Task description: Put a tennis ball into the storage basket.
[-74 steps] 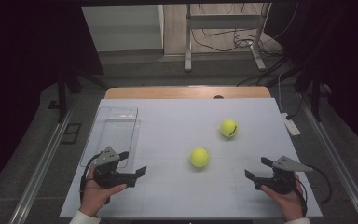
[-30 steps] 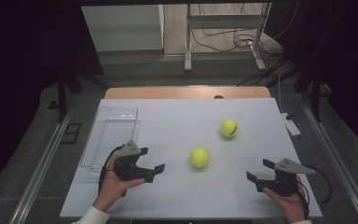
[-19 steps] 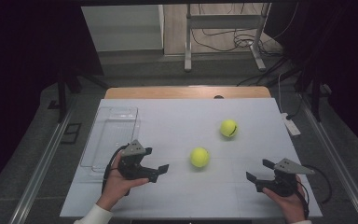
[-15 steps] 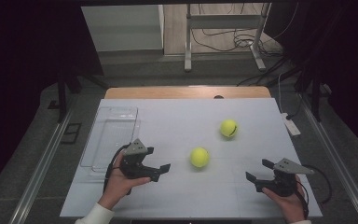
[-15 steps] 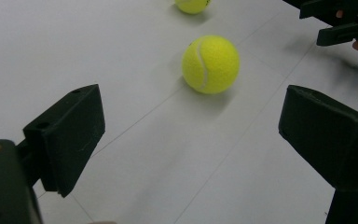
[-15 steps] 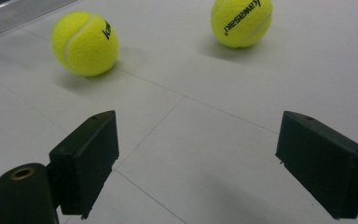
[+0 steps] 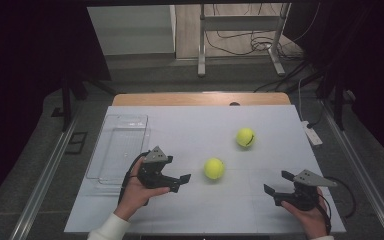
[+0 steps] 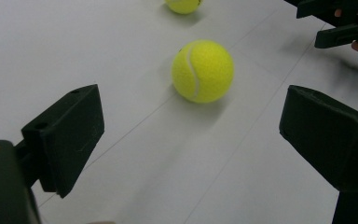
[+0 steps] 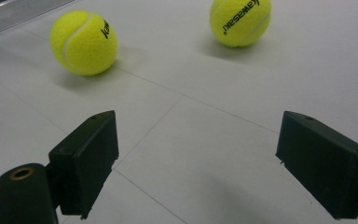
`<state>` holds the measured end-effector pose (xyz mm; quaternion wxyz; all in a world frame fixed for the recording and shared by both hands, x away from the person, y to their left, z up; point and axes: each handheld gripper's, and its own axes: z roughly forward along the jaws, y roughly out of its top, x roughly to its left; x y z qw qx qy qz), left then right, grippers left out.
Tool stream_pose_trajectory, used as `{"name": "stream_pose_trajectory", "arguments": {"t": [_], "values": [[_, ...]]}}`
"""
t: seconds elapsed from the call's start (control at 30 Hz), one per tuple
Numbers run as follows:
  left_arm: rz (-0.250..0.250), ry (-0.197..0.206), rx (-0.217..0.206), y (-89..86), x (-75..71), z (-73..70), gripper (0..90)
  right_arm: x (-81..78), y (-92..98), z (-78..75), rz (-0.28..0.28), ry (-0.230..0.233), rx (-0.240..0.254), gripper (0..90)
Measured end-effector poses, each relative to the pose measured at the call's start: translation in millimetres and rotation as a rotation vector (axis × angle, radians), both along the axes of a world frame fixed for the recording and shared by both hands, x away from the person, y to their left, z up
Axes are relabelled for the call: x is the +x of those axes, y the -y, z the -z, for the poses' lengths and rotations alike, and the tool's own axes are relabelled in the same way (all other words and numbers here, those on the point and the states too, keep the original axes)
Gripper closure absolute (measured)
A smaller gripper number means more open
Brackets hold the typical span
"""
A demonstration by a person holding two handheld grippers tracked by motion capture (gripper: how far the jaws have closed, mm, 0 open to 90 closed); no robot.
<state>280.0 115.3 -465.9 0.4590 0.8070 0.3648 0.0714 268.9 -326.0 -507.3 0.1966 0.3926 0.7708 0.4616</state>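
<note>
With both grippers' jaws apart and empty, the left gripper (image 7: 179,181) is aligned toward the nearer fuzzy yellow tennis ball (image 7: 214,168); straddling it is required next.

Bare table (image 7: 180,131) lies ahead of your left gripper (image 7: 179,183) up to the near ball (image 7: 214,168); at ten o'clock stands the clear tray (image 7: 119,148).
</note>
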Motion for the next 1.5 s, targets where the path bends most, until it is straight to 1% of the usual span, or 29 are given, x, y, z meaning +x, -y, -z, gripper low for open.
{"name": "stream_pose_trajectory", "arguments": {"t": [0.4, 0.53, 0.73, 0.8, 0.9, 1.0, 1.1, 1.3, 1.33, 1.4, 1.5], "values": [[0.022, -0.002, 0.011, 12.8, 7.1, 0.1, 7.5, 1.1, -0.7, 0.9, -0.008, 0.002, -0.001, 12.8], [0.033, -0.003, 0.018, 16.9, 10.0, 0.9, 7.4, 1.4, -1.4, 1.1, -0.006, -0.001, -0.009, 12.8], [0.039, -0.01, 0.018, 21.4, 15.1, 0.9, 7.4, 1.8, -1.4, 1.4, -0.009, -0.001, -0.009, 12.8], [0.04, -0.014, 0.012, 23.0, 17.0, 0.1, 7.3, 1.8, -1.1, 1.3, -0.006, 0.0, -0.013, 12.8], [0.038, -0.009, 0.012, 24.4, 18.9, -0.3, 7.4, 1.9, -0.7, 1.4, -0.005, 0.0, -0.012, 12.8], [0.042, -0.014, 0.008, 27.3, 22.5, -0.9, 7.5, 2.4, -0.6, 1.6, -0.005, -0.003, -0.012, 12.7], [0.047, -0.006, 0.005, 29.9, 25.4, -2.9, 7.4, 2.6, -1.9, 1.6, -0.008, -0.001, -0.018, 12.8], [0.061, 0.025, 0.03, 40.0, 30.7, -7.9, 6.9, 2.5, -2.9, 1.6, -0.005, 0.003, -0.032, 12.8], [0.061, 0.025, 0.03, 40.0, 30.7, -7.9, 6.6, 2.5, -2.9, 1.6, -0.005, 0.003, -0.032, 12.8], [0.068, 0.031, 0.046, 43.5, 32.1, -7.1, 6.6, 2.5, -2.6, 1.7, -0.006, 0.003, -0.033, 12.8], [0.068, 0.03, 0.057, 46.1, 33.8, -5.0, 6.2, 2.3, -2.4, 1.9, -0.005, 0.002, -0.035, 12.8]]}}
